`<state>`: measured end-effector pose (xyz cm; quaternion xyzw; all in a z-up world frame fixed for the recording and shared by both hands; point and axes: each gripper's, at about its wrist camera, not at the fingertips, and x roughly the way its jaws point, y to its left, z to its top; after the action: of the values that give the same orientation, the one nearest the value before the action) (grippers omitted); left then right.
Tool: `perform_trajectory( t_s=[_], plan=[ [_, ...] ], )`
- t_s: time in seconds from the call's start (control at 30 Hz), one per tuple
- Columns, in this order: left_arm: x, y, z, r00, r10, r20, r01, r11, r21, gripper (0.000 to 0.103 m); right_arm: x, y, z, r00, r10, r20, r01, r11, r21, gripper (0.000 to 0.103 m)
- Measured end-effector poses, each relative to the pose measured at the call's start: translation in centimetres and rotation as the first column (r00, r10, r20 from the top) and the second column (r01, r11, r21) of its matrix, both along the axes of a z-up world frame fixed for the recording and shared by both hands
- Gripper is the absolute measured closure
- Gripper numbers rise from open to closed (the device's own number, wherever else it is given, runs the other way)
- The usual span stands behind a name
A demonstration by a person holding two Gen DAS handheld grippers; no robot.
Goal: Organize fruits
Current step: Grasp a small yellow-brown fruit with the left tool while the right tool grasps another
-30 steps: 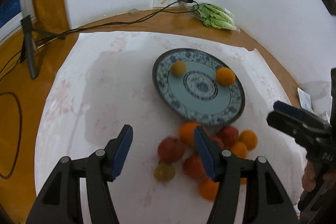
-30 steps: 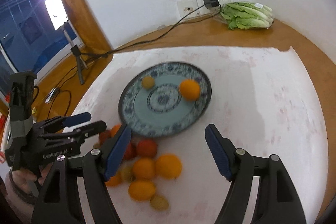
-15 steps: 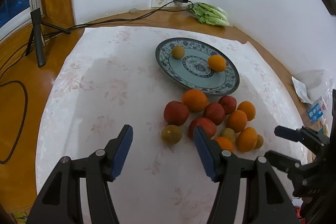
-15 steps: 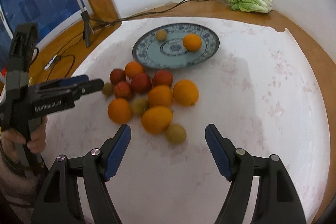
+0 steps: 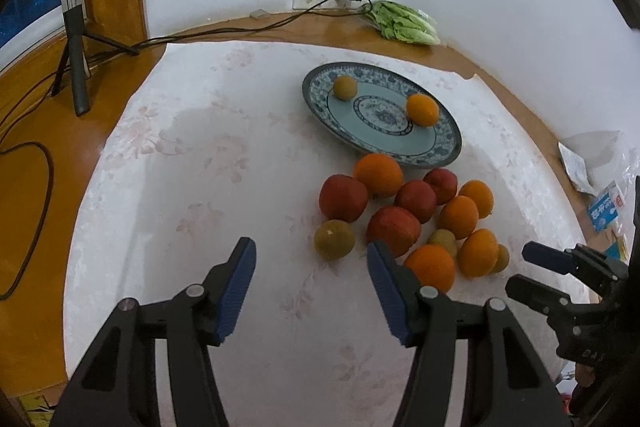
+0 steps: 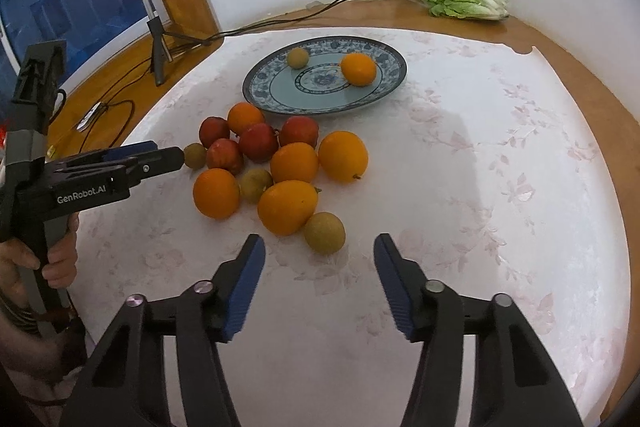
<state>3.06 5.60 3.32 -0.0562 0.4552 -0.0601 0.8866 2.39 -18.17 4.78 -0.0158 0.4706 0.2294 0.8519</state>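
A white floral cloth (image 6: 500, 155) covers the wooden table. The heap of oranges and red apples (image 6: 276, 167) lies at six o'clock of the blue-patterned china plate (image 6: 392, 75). Left gripper (image 5: 310, 269) and right gripper (image 6: 319, 265) hover empty, jaws apart.

Heaped oranges (image 6: 295, 162), red apples (image 6: 258, 142) mid-table beside patterned plate (image 6: 256, 83); one orange (image 6: 358, 69), one greenish fruit (image 6: 298, 58) on it.

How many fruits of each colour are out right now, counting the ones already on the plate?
Round orange citrus fruits: 6 (5 in the pile, 1 on the blue patterned ceramic plate)
Round red fruits: 4 (all in the pile)
Small yellow-green round fruits: 4 (3 in the pile, 1 on the plate)
Total: 14
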Motion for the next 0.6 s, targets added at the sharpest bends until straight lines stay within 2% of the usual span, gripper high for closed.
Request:
perform_trajectory(
  t_s=[0.13, 0.37, 0.53, 0.6],
  plan=[
    [0.3, -0.4, -0.5, 1.000, -0.009, -0.010, 0.009, 1.000, 0.009, 0.060, 0.1, 0.0, -0.3, 1.000, 0.001, 0.002, -0.001, 1.000, 0.005, 0.057],
    [1.0, -1.2, -1.0, 0.999, -0.032, -0.010, 0.032, 0.999, -0.004, 0.067, 0.5, 0.0, -0.6, 1.000, 0.013, -0.003, -0.013, 1.000, 0.021, 0.059],
    [1.4, -1.5, -1.5, 0.999, -0.034, -0.023, 0.034, 0.999, -0.007, 0.077, 0.8, 0.1, -0.9, 1.000, 0.014, -0.009, -0.014, 1.000, 0.026, 0.059],
    [1.4, -1.4, -1.5, 0.999, -0.033, -0.022, 0.032, 0.999, -0.015, 0.077, 0.8, 0.1, -1.0, 1.000, 0.012, -0.010, -0.012, 1.000, 0.027, 0.059]
  ],
)
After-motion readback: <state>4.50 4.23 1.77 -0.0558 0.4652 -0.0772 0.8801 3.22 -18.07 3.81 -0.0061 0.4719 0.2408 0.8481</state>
